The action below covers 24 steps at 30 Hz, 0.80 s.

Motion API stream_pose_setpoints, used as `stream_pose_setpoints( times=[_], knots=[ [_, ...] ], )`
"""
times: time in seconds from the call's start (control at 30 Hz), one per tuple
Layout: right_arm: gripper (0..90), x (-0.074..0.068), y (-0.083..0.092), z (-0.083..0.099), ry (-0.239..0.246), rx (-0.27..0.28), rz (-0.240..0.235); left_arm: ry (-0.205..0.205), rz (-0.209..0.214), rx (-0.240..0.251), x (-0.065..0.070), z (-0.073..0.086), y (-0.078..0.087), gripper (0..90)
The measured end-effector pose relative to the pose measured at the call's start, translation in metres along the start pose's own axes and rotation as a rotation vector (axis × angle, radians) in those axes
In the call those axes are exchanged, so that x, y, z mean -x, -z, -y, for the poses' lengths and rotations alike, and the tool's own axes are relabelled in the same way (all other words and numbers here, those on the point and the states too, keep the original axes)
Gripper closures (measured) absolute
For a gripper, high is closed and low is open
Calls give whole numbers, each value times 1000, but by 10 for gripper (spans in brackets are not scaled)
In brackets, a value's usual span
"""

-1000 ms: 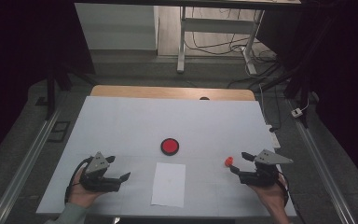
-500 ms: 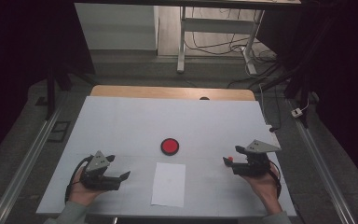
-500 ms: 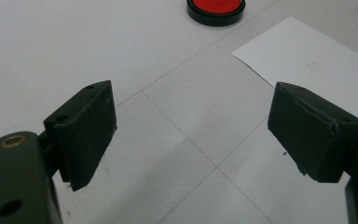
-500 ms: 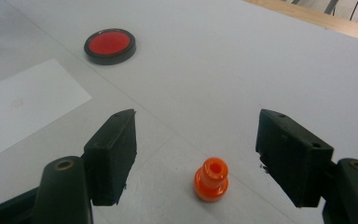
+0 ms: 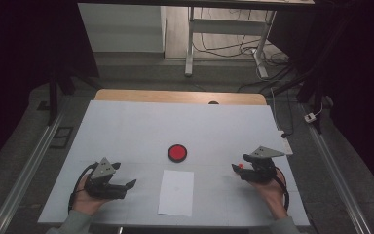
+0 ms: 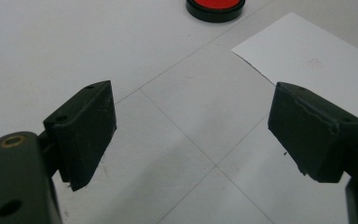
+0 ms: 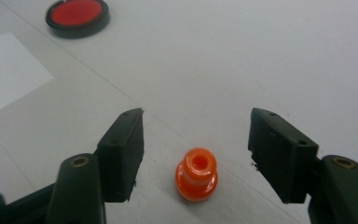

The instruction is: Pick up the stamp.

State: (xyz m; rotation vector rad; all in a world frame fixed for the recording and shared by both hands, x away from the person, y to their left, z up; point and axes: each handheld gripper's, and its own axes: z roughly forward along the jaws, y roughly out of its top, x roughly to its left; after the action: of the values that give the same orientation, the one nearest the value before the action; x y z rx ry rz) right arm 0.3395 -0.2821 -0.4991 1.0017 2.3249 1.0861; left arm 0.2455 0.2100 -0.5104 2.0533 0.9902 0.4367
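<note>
Closing in from either side, the right tongs [image 7: 196,156] are straddling a small orange stopper-shaped piece [image 7: 196,174] that is standing upright on the white table [image 5: 126,126], near its right edge. Their jaws have just been narrowing, but clear gaps are showing on both sides of the piece, so the pads are not yet pressing on it — nothing is being held.

The piece is sitting closer to the bottom of the right gripper view than to the jaw tips, and that is where trouble is waiting. If one pad is arriving first, it is likely pushing the little thing sideways or tipping it over, and a rounded, glossy body like this is apt to roll away or squirt out of a pinch. From the high view the piece [image 5: 240,165] is showing as a mere red speck, so how squarely it is centred is hard to judge there.

The left tongs [image 6: 193,126] are resting released and empty, with a sheet of paper [image 5: 176,192] and a red disc [image 5: 177,152] beyond them.
</note>
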Motion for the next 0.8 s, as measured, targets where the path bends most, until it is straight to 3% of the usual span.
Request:
stream_pose_setpoints(
  times=[0.53, 0.8],
  knots=[
    [553, 2, -2, 8, 2, -20, -3, -7, 2, -2, 1, 0, 0, 153],
    [712, 2, -3, 9, 15, -19, -13, -6, 2, -6, 1, 0, -1, 152]
  ],
)
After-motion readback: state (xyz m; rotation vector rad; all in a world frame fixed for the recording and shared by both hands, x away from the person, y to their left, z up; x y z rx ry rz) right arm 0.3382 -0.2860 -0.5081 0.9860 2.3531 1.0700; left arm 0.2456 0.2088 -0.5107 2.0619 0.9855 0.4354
